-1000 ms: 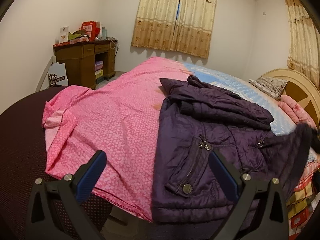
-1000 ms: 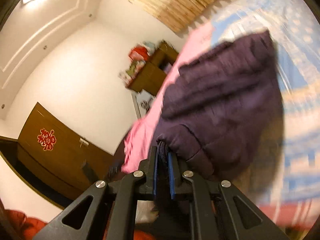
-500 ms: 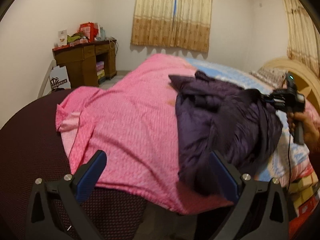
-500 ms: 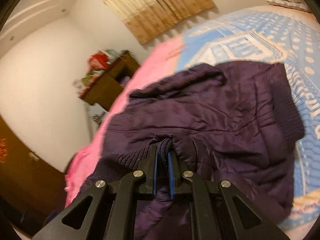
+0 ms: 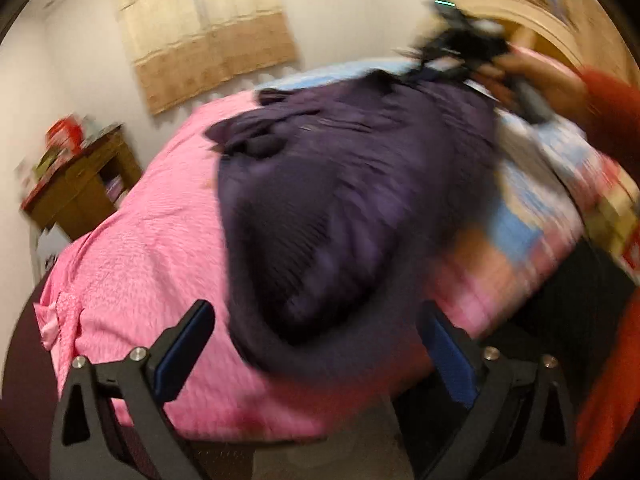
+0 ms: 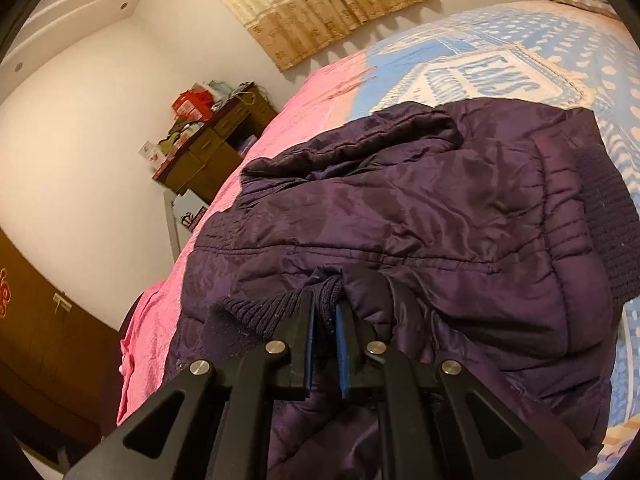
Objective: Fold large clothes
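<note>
On the bed (image 6: 500, 36), across its pink sheet (image 5: 152, 248) and blue patterned cover, the purple quilted jacket (image 6: 420, 208) lies in a folded heap, its long axis running away from both cameras toward the curtains (image 6: 320, 4). The right gripper (image 6: 325, 312) is clamped narrow on the knit hem (image 6: 260, 312) at the jacket's near edge. The left gripper (image 5: 316, 340), jaws wide and empty, hangs just short of the jacket, which lies straight ahead between its 2 fingers.
</note>
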`<state>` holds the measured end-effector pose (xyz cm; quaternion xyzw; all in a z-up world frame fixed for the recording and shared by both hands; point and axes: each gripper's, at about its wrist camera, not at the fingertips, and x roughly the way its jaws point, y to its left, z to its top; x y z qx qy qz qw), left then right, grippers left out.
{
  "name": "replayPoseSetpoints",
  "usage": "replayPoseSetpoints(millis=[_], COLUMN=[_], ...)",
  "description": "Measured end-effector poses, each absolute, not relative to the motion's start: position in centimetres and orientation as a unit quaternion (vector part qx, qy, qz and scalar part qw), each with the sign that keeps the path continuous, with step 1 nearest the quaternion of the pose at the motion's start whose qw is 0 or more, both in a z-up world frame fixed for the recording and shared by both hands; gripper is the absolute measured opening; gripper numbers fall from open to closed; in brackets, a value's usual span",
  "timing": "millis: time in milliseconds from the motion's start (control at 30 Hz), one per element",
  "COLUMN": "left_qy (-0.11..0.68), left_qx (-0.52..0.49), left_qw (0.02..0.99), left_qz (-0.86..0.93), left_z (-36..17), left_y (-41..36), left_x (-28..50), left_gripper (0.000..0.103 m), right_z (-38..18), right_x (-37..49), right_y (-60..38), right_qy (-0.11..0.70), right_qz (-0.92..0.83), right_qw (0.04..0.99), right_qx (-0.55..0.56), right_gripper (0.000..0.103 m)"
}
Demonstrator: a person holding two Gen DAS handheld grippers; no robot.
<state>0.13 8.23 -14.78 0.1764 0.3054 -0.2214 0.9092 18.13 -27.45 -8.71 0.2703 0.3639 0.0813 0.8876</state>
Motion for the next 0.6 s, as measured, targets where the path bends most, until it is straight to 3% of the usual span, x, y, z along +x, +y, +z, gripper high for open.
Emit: replayPoseSetpoints(millis=[67, 100, 133, 167, 200, 233, 267, 400, 467, 533, 567, 600], left_qy=[0.321, 0.331, 0.334, 0.333, 0.331, 0.334, 0.34, 0.35, 0.342, 0.333, 0.33, 0.33], left_qx=[0.114, 0.069, 0.036, 0.005, -0.008, -0.023, -0.045, -0.147, -0.151, -0.14, -0.131, -0.127], left_qw=[0.912, 0.909, 0.907, 0.905, 0.907, 0.908, 0.907, 0.896, 0.896, 0.898, 0.899, 0.901], left_qz=[-0.228, -0.242, -0.254, -0.265, -0.261, -0.252, -0.245, -0.23, -0.241, -0.252, -0.254, -0.252], left_z=[-14.3, -14.0, -13.8, -13.4, -13.2, -13.1, -13.0, -13.6, -13.3, -12.6, -12.2, -12.0], left_y=[9.0, 9.6, 10.0, 10.4, 10.6, 10.9, 11.4, 13.6, 13.8, 14.1, 14.4, 14.8], left_x=[2.5, 3.7, 4.4, 5.2, 5.7, 6.4, 7.1, 9.4, 9.1, 8.2, 7.6, 7.3], left_gripper=[0.086, 0.074, 0.068, 0.052, 0.03, 0.023, 0.017, 0.012, 0.012, 0.018, 0.032, 0.053], right_z=[-8.2, -7.7, -7.0, -6.5, -5.7, -4.7, -4.0, -1.6, -1.4, -1.9, -2.3, -2.7], right_x=[18.0, 17.7, 17.1, 16.7, 15.9, 14.9, 14.1, 11.7, 11.9, 12.4, 12.8, 13.4], right_y=[-27.5, -27.7, -28.0, -28.1, -28.5, -29.0, -29.5, -31.7, -31.2, -29.7, -28.6, -27.6], right_qy=[0.366, 0.366, 0.365, 0.362, 0.355, 0.341, 0.325, 0.272, 0.29, 0.316, 0.331, 0.341], right_qz=[0.103, 0.118, 0.134, 0.147, 0.16, 0.164, 0.168, 0.149, 0.126, 0.126, 0.135, 0.143], right_qw=[0.882, 0.878, 0.874, 0.872, 0.871, 0.877, 0.883, 0.917, 0.931, 0.934, 0.931, 0.928], right_qx=[0.279, 0.286, 0.292, 0.296, 0.299, 0.296, 0.294, 0.253, 0.184, 0.11, 0.069, 0.038], right_gripper=[0.02, 0.026, 0.043, 0.062, 0.071, 0.077, 0.077, 0.077, 0.077, 0.077, 0.077, 0.077])
